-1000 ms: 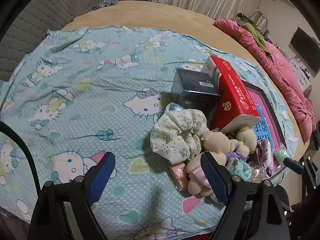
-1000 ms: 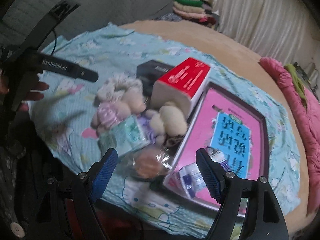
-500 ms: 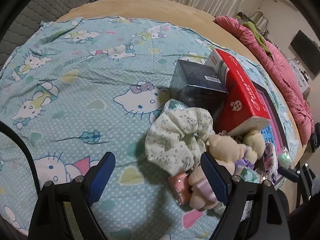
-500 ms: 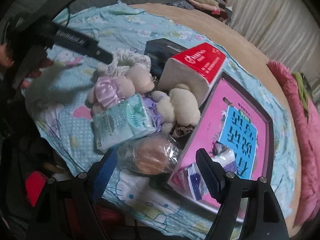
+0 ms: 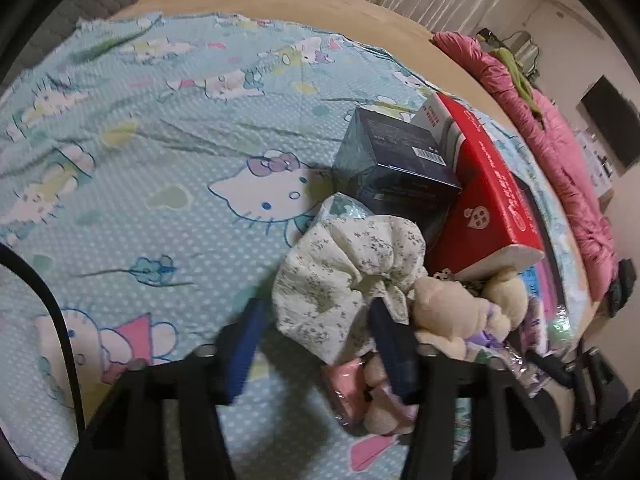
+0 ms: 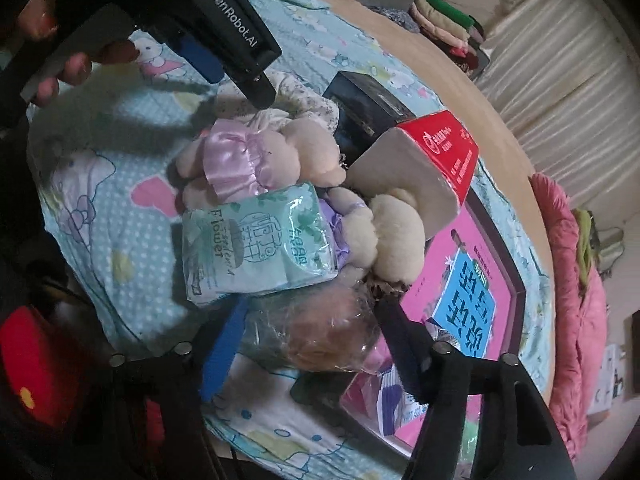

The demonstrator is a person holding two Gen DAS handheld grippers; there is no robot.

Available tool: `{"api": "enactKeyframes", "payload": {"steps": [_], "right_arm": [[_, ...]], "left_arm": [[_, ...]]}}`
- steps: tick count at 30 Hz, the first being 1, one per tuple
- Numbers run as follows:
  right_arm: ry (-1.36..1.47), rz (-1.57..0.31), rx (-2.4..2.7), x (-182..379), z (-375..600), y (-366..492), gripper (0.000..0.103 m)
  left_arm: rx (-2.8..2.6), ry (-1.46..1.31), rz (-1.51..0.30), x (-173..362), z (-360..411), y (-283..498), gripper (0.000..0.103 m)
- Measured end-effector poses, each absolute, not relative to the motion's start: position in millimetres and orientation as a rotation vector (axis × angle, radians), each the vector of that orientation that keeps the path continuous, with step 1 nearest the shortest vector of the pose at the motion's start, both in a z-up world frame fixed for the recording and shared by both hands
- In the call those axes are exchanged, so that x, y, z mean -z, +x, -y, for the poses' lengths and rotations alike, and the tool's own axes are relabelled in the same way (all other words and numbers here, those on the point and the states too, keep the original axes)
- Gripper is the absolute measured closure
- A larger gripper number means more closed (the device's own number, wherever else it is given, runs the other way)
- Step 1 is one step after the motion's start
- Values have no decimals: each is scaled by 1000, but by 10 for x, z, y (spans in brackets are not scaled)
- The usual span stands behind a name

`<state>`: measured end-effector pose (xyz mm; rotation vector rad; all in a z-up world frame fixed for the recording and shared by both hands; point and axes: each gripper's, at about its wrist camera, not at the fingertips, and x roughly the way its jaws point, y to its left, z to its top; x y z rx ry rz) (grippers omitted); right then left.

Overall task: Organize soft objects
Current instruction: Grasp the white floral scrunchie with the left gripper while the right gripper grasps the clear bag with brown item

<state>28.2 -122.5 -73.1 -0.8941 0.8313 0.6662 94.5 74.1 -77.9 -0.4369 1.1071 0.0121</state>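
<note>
A cream floral scrunchie point(image 5: 352, 264) lies on the Hello Kitty cloth, and my left gripper point(image 5: 320, 328) has its open jaws either side of the scrunchie's near part. Beige teddy bears point(image 5: 460, 308) lie to its right; one wears a lilac satin dress point(image 6: 236, 160). My right gripper point(image 6: 316, 332) is open with its jaws around a clear-wrapped round bun point(image 6: 320, 340). A mint tissue pack point(image 6: 256, 240) lies just beyond the bun. The left gripper also shows in the right wrist view point(image 6: 224, 52), over the scrunchie.
A dark box point(image 5: 400, 168) and a red carton point(image 5: 488, 200) stand behind the soft things. A pink and blue framed board point(image 6: 460, 292) lies to the right with a small packet point(image 6: 384, 400) on it. A pink quilt point(image 5: 560, 152) lies at the far right edge.
Both grippers have moved forward. The left jaws have narrowed around the scrunchie. The right jaws have narrowed around the wrapped bun.
</note>
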Motion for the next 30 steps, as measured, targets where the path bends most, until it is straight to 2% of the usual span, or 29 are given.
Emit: {"api": "enactKeyframes", "payload": {"steps": [7,17,30], "right_arm": [[-781,-814,-660,586,1339,324,43],[-359,-814,-655,196,1898,626,44],[-190,-751,-623,32,2137,606,44]], "left_arm": [[16,-458,-1109,827,-753,948,89],[29,-451,-1033,596,-797,748,92],[58,-417,-938,97,-692,601,92]]}}
